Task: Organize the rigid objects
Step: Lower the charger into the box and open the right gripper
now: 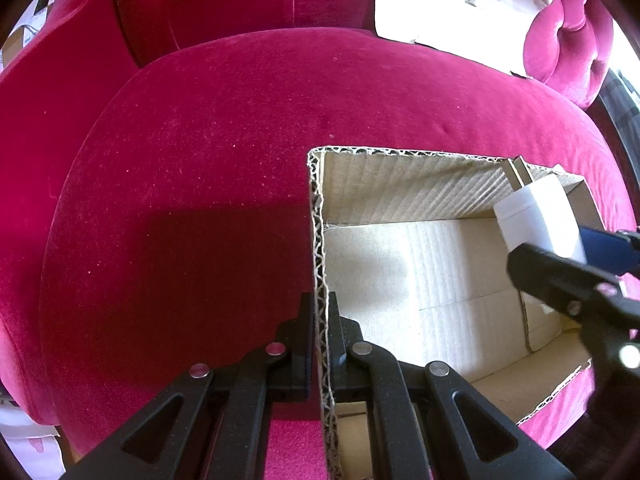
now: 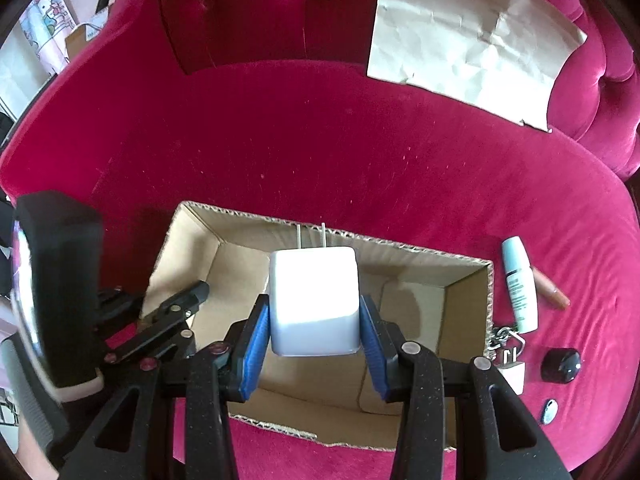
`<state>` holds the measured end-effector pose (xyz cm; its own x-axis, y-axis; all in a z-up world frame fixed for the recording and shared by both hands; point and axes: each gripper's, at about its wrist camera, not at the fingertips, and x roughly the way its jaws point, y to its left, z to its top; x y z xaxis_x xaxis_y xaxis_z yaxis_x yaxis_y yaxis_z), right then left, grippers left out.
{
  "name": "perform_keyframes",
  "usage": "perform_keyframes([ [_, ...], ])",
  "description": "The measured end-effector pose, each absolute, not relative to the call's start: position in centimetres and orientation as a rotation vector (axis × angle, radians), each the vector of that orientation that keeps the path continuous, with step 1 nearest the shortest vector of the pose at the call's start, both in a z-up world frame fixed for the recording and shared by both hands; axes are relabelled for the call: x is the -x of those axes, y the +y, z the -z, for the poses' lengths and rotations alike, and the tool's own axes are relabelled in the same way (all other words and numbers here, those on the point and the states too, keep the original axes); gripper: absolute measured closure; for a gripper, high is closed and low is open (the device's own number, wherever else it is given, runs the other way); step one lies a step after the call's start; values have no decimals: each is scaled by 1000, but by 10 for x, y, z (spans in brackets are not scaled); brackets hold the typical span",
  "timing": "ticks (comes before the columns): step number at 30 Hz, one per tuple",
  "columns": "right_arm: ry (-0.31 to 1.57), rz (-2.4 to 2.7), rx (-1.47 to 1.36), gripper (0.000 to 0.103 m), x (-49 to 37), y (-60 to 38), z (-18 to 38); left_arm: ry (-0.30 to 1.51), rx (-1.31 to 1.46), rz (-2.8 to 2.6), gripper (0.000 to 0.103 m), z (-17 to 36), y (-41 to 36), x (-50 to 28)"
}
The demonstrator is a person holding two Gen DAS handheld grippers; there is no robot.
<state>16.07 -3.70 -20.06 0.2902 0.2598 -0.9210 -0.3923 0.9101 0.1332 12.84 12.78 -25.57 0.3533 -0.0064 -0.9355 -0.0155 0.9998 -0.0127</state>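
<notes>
White and glossy, the charger is a rounded cube with two thin metal prongs pointing away from the right wrist camera. We find it clamped between the blue ribbed pads of our right gripper, one pad on each side face. It hangs above the open box, clear of the floor of the box. From the left wrist camera the same charger shows over the far right corner of the box, its prongs aimed at the far wall.

We see bare cardboard on the box floor and cannot make out any item lying in it. The box is plain corrugated board, rectangular, open at the top, with ragged cut edges and exposed fluting. Our left gripper is clenched on the near left wall of the box, one finger inside and one outside.

The box sits on a magenta velvet sofa with a tufted back. A creased sheet of brown paper leans against the backrest. Just right of the box lie a white tube, a pinkish stick, a small padlock with a chain, a black dome-shaped cap and a small oval piece.
</notes>
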Motion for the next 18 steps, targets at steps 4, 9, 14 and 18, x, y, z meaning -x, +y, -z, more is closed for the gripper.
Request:
perform_keyframes([
  [4,1215,-435,124,57,-162,-37,208,1208,13,-5,99,256,127,-128],
  [9,1236,-436,105,57,-167,-40,213,1209,16,-9,99,256,126,-127],
  [14,1248,-449,100,57,-169,-40,215,1208,14,-9,99,255,126,-127],
  [18,1260,-449,88,57,-167,-41,219,1207,13,-9,99,255,125,-127],
])
